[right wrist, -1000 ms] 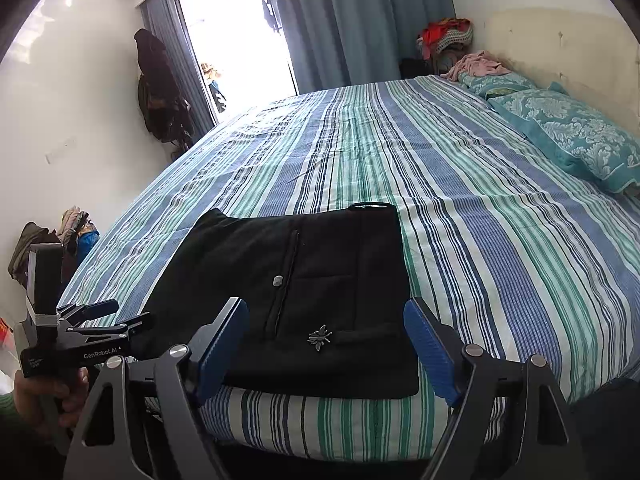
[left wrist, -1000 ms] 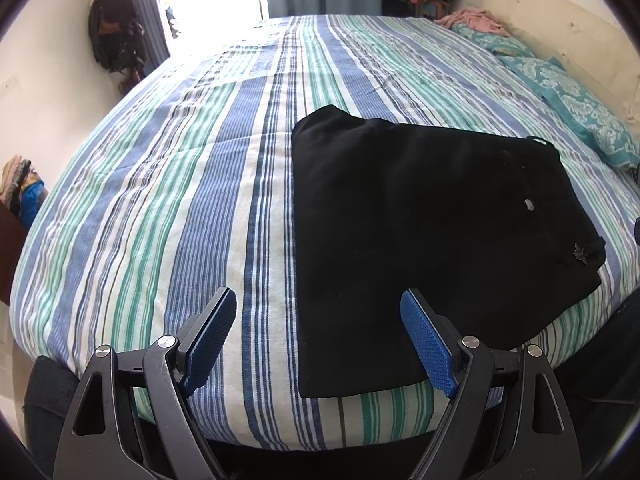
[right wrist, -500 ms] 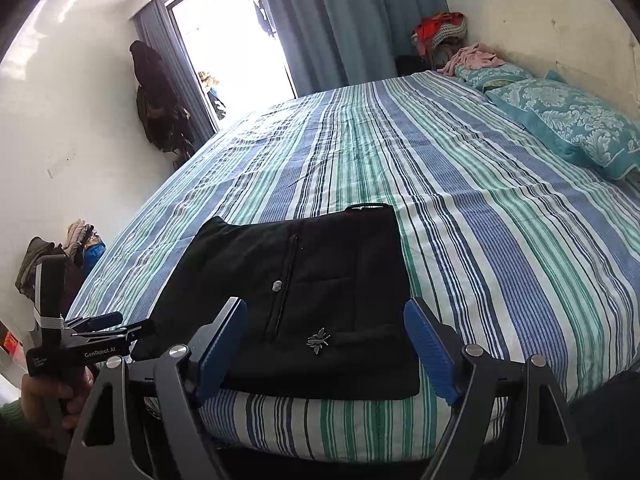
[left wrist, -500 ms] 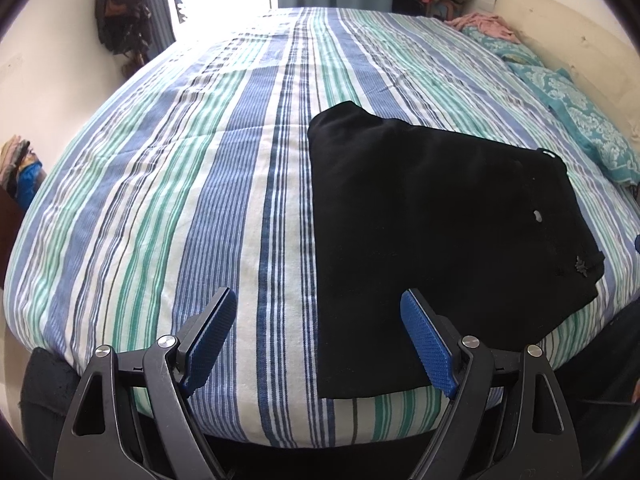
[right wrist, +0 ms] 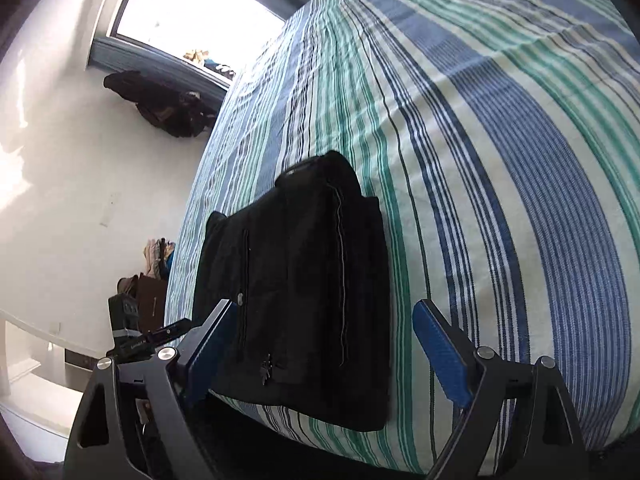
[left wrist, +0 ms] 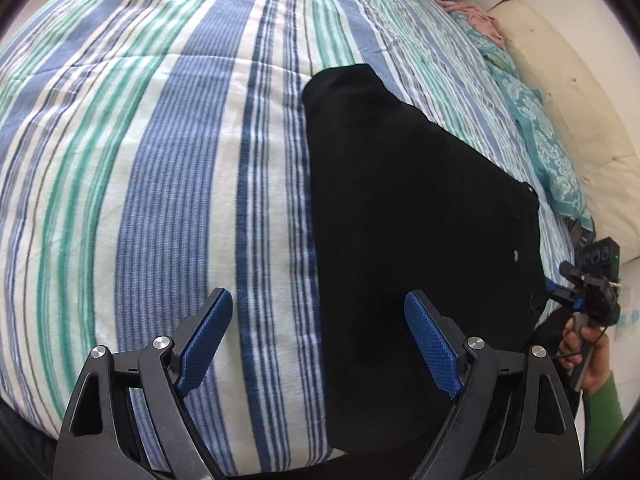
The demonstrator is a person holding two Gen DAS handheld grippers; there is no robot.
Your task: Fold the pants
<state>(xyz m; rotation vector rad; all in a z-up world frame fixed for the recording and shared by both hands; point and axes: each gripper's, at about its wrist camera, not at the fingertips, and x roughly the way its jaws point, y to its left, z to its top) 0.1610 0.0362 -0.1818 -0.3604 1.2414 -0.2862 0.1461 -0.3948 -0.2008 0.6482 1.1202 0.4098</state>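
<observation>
The black pants [left wrist: 420, 220] lie folded into a compact rectangle at the near edge of the striped bed [left wrist: 160, 160], both the left gripper [left wrist: 320, 344] and the right gripper [right wrist: 324, 344] gaping empty above them, so little seems left to do.

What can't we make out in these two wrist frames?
- Left wrist: black pants are one dark mass, so folds and layers are unreadable; near edge hidden behind the left gripper.
- Right wrist: small emblem too small to identify; near left corner hidden by the right gripper.
- Both: striped bed cut by the fisheye rim.

black gripper [left wrist: 318, 342], blue ribbed pads [left wrist: 430, 344], green sleeve [left wrist: 604, 408].
</observation>
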